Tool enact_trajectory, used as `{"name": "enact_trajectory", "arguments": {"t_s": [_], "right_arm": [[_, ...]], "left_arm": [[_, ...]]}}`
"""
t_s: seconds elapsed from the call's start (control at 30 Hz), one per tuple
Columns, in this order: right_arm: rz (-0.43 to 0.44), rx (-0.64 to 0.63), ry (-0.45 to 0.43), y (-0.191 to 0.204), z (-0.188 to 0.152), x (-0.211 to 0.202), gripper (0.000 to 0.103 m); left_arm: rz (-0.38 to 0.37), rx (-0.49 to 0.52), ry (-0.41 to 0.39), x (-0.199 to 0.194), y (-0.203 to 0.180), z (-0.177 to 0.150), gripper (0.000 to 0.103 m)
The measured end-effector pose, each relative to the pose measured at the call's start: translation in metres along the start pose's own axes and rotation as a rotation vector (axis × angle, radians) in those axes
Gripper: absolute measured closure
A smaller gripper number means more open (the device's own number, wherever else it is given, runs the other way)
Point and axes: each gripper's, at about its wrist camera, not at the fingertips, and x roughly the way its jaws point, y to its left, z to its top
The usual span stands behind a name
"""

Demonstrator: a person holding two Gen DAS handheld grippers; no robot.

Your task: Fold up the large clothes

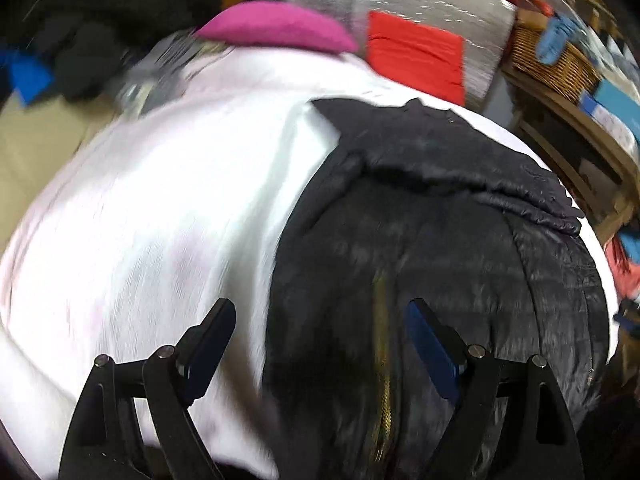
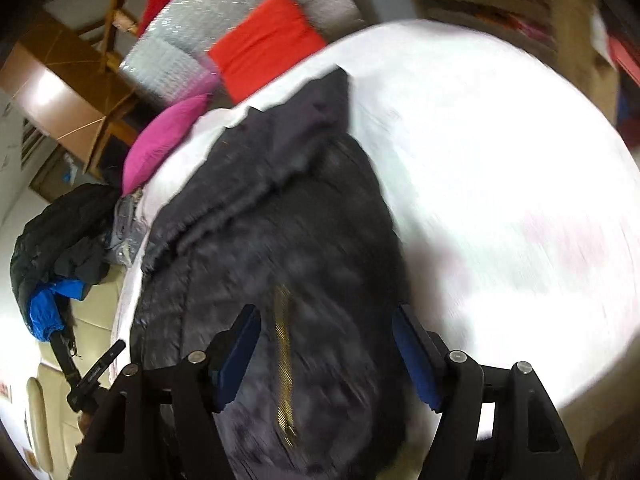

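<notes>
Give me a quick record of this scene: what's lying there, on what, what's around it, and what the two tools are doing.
garment: black quilted jacket, gold zipper showing
surface: white sheet
nearby: pink pillow, red cushion, wicker basket
left gripper: fingers open, empty
right gripper: fingers open, above the jacket, holding nothing
picture: blurred

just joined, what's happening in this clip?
A person with a handheld gripper in each hand is working on a black puffer jacket lying on a white sheet. Both the left gripper and the right gripper are over the jacket with jaws apart, gripping nothing. The frames are motion-blurred. A pink cushion and a red cushion sit at the sheet's far side.
</notes>
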Motion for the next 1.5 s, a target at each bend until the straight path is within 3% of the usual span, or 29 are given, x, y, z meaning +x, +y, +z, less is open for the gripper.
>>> {"name": "enact_trajectory", "arguments": {"t_s": [0.13,0.4,0.53,0.63,0.87,1.03,1.2,1.33,1.5], "right_arm": [[-0.030,0.025,0.024,-0.013,-0.009,0.005,0.031],[0.011,-0.008,0.113,0.000,-0.024,0.031,0.030],[0.043,-0.069,0.104,0.014,-0.035,0.027,0.030],[0.026,-0.073,0.114,0.015,-0.038,0.031,0.030],[0.048,-0.038,0.078,0.013,-0.033,0.022,0.030],[-0.012,-0.082,0.068,0.023,-0.034,0.026,0.030],[-0.156,-0.114,-0.094,0.032,-0.028,0.008,0.030],[-0.183,-0.106,-0.231,0.041,-0.017,-0.011,0.030],[-0.172,-0.154,-0.250,0.064,0.005,-0.005,0.030]], "left_arm": [[-0.017,-0.063,0.037,-0.006,0.014,-0.021,0.016],[-0.105,-0.152,0.116,-0.001,0.035,-0.042,0.016],[-0.127,-0.146,0.129,-0.001,0.036,-0.051,0.038],[-0.117,-0.124,0.128,-0.002,0.032,-0.056,0.037],[0.005,-0.006,0.050,-0.008,0.013,-0.051,0.031],[0.074,0.060,0.003,-0.014,0.003,-0.051,0.030],[0.144,0.089,-0.021,-0.015,0.003,-0.048,0.029],[0.195,0.118,-0.036,-0.015,0.001,-0.046,0.028],[0.242,0.151,-0.039,-0.014,-0.004,-0.041,0.027]]}}
